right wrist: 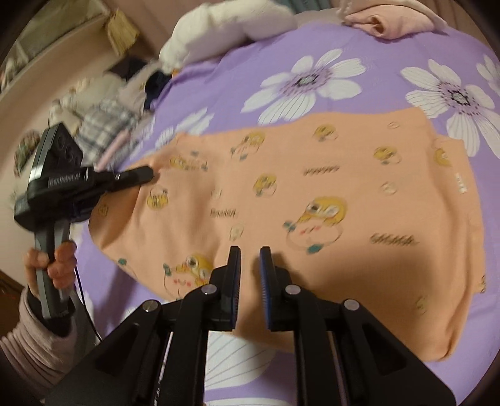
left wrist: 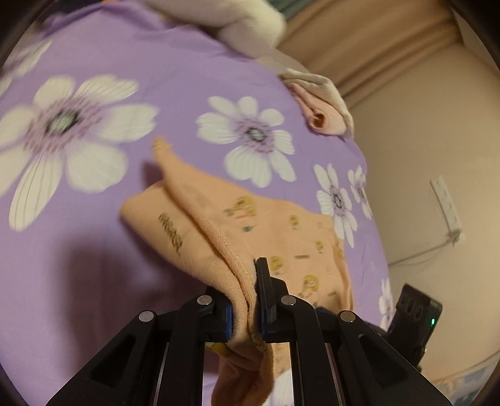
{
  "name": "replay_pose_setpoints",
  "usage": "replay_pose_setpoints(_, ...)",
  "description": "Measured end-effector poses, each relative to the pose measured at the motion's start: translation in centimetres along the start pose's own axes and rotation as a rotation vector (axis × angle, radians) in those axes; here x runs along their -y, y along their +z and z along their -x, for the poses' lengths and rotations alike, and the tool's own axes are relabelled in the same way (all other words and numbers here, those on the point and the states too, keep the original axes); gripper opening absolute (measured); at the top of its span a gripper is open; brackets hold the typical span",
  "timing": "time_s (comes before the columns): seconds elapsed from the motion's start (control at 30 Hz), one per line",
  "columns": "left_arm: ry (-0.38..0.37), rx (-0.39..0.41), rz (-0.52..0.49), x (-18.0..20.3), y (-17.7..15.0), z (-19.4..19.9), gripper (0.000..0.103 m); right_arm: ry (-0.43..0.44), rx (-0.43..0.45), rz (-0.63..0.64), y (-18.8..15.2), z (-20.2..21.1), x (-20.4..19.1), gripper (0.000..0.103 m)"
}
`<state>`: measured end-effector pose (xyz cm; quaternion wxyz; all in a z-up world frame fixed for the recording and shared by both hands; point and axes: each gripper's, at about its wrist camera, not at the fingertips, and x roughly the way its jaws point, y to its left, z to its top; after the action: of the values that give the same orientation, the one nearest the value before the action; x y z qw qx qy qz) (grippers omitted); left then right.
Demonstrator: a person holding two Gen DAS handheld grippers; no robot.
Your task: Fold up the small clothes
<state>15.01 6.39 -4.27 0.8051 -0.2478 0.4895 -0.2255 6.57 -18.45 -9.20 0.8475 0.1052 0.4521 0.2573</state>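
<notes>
Left gripper [left wrist: 247,299] pinching edge of soft peach cartoon-print top [right wrist: 312,203] to fold it over – right gripper [right wrist: 250,265] w/ jaws slightly apart, holding nothing.

Purple flowered bedspread [right wrist: 237,71] under peach printed garment [right wrist: 312,212], pink clothes [right wrist: 390,22].

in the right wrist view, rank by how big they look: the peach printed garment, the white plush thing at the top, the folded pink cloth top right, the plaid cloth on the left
1. peach printed garment, by far the largest
2. white plush thing
3. and 4. folded pink cloth and plaid cloth look alike; the pink one is cut by the frame edge, so no ranking.
</notes>
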Motion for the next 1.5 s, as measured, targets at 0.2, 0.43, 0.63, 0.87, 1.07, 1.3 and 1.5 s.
replay_pose_setpoints(0.2,0.048,-0.029,-0.159,6.4,0.3,-2.0,0.009,0.104,0.087,-0.142,1.9,1.8,3.4,0.014)
replay_pose_setpoints(0.43,0.117,-0.136,-0.352,13.1,-1.8,-7.4,0.009,0.232,0.155,-0.322,3.1,3.3,8.3,0.027)
replay_pose_setpoints(0.63,0.135,-0.284,-0.383,14.1,-4.3,-12.8,0.009,0.373,0.137,-0.5,3.1,2.5,12.5,0.056)
replay_pose_setpoints(0.87,0.081,-0.344,-0.394,14.1,-6.7,-12.7,0.055,0.338,0.065,-0.502,3.6,1.5,12.3,0.066)
replay_pose_setpoints(1.07,0.081,-0.254,-0.38,12.2,-7.9,-9.0,0.055,0.311,0.031,-0.475,4.7,0.7,11.7,0.074)
replay_pose_setpoints(1.3,0.107,-0.175,-0.258,6.7,-8.9,-5.4,0.055,0.224,-0.011,-0.408,5.5,-0.3,11.0,0.057)
replay_pose_setpoints(1.5,0.092,-0.157,-0.144,3.6,-9.3,-4.3,0.055,0.101,-0.039,-0.331,6.2,-2.9,10.5,0.012)
